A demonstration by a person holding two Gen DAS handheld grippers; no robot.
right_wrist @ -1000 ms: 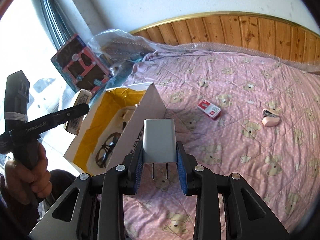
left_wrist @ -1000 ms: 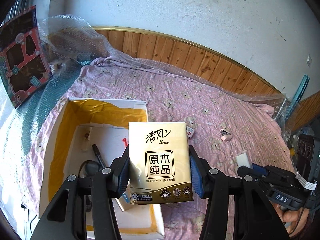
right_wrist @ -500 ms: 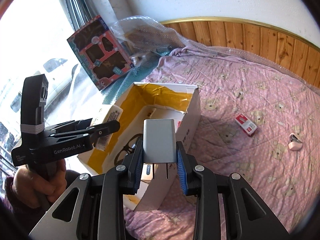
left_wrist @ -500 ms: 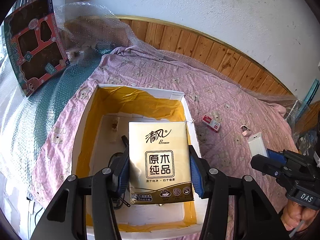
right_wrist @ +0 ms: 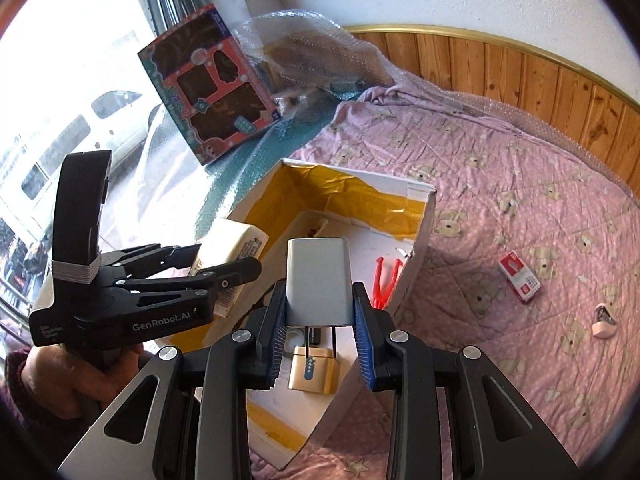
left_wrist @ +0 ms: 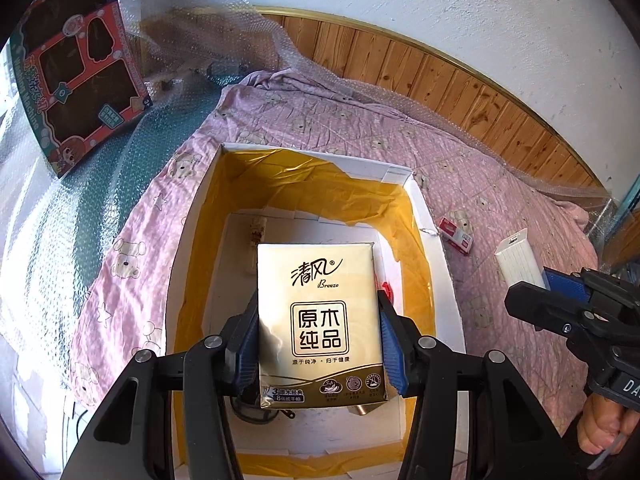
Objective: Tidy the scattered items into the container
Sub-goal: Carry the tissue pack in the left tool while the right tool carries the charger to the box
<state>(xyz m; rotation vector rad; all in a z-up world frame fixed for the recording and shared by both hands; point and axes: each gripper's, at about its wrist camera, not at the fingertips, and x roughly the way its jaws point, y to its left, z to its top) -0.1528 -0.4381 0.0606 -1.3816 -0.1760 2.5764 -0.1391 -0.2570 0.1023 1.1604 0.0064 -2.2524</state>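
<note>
Since the earlier frames both grippers have advanced from beside the box to positions over its open top, each carrying the same load as before. Left gripper point(left_wrist: 318, 344): jaws clamped on the flat sides of a gold tissue pack point(left_wrist: 320, 320), which hangs upright above the interior of the white box point(left_wrist: 436, 240) with yellow-taped inner walls. Right gripper point(right_wrist: 320, 334): jaws clamped on a white charger point(right_wrist: 319, 282), prongs pointing down toward 6 o'clock, held over the box's near corner.

Box contents, right wrist view: a red plastic item point(right_wrist: 386, 280) at 1 o'clock from the charger, against the right wall; a small gold block point(right_wrist: 313, 369) directly beneath the prongs; a dark round object beside it, too hidden to identify. In the left wrist view a small pale item point(left_wrist: 257, 231) lies on the floor of the box at 12 o'clock from the tissue pack.

The box rests on a bed under a pink bear-print quilt point(right_wrist: 520, 200). Outside the box, on the quilt: a red-and-white packet point(right_wrist: 519, 276) at 3 o'clock from the charger, and a small pink-white object point(right_wrist: 604, 322) farther toward 3 o'clock, well apart from the box. A toy package point(left_wrist: 76, 60) leans at 10 o'clock by the window, next to bubble wrap point(right_wrist: 304, 44). A person's hand point(right_wrist: 68, 384) grips the left gripper's handle.
</note>
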